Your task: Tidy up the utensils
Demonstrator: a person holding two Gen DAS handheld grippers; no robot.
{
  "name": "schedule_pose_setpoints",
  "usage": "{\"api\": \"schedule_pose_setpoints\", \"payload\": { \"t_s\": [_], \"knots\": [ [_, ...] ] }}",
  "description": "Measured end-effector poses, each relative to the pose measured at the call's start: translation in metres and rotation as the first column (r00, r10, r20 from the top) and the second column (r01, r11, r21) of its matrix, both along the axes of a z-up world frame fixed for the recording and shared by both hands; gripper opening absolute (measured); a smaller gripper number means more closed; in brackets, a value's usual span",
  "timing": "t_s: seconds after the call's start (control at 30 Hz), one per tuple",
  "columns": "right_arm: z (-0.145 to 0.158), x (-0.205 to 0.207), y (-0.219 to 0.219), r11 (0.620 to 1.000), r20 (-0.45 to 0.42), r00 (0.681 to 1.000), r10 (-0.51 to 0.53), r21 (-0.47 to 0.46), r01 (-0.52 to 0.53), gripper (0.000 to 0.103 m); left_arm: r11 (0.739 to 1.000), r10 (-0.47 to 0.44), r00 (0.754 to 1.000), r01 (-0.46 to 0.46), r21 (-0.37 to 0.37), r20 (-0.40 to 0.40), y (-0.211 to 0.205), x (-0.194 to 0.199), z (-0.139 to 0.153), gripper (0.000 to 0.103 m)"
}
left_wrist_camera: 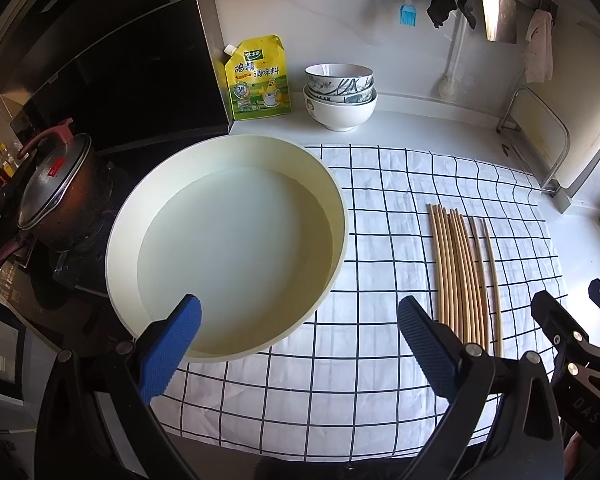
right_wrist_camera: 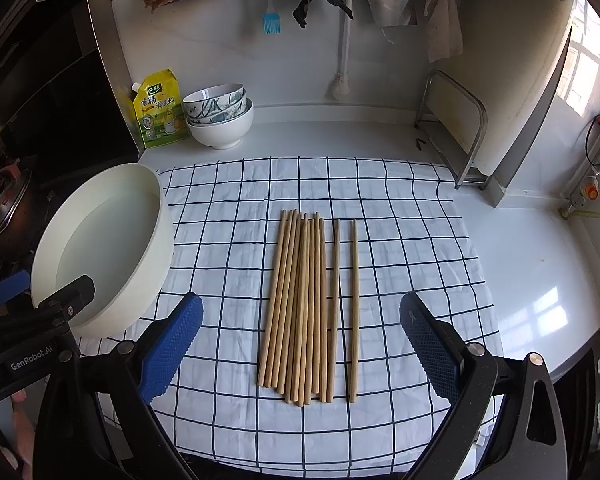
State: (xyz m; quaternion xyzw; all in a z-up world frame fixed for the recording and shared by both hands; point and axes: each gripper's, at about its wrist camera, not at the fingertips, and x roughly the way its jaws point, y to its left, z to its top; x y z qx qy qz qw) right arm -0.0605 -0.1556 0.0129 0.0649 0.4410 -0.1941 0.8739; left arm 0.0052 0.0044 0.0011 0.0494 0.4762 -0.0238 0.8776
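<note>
R gripper (right_wrist_camera: 300,344): fingers (right_wrist_camera: 172,344) spread wide, nothing between them, hovering above the near ends of the chopsticks (right_wrist_camera: 300,308). L gripper (left_wrist_camera: 300,344): fingers (left_wrist_camera: 172,348) also wide apart, empty; L-hand pad sits over the near rim of the basin (left_wrist_camera: 228,248), other pad over the cloth.

Chopsticks: wooden, lying flat on the checked cloth (right_wrist_camera: 400,248), approx. parallel, pointing away from the cameras. Main lot bunched tight, touching/overlapping; two singles lie apart to the R of the bunch, w/ small gaps between. Exact count in the bunch hard to tell. In L wrist view the set is to the R of the L gripper.

Cloth: white w/ dark grid, spread on the white surface (right_wrist_camera: 540,280). Basin: round, cream, shallow water inside, at cloth's L edge, partly on it.

Back of surface, by the wall: yellow seasoning pouch (right_wrist_camera: 158,116) standing, bowl stack (right_wrist_camera: 220,120) just beside it on the R — patterned bowls nested in a white one. Metal rack (right_wrist_camera: 456,132) at far R. Blue silicone brush (right_wrist_camera: 271,8) and rags hang on the wall. Lidded pot (left_wrist_camera: 56,196) on the stove, L of basin.
</note>
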Motion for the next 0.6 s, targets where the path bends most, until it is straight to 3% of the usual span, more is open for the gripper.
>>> {"api": "schedule_pose_setpoints", "payload": {
  "t_s": [0.6],
  "knots": [
    [-0.0030, 0.0029, 0.0022, 1.000, -0.002, 1.000, 0.002, 0.001, -0.002, 0.094, 1.000, 0.004, 1.000, -0.004, -0.005, -0.001, 0.0053, 0.0020, -0.0006, 0.097]
  ]
}}
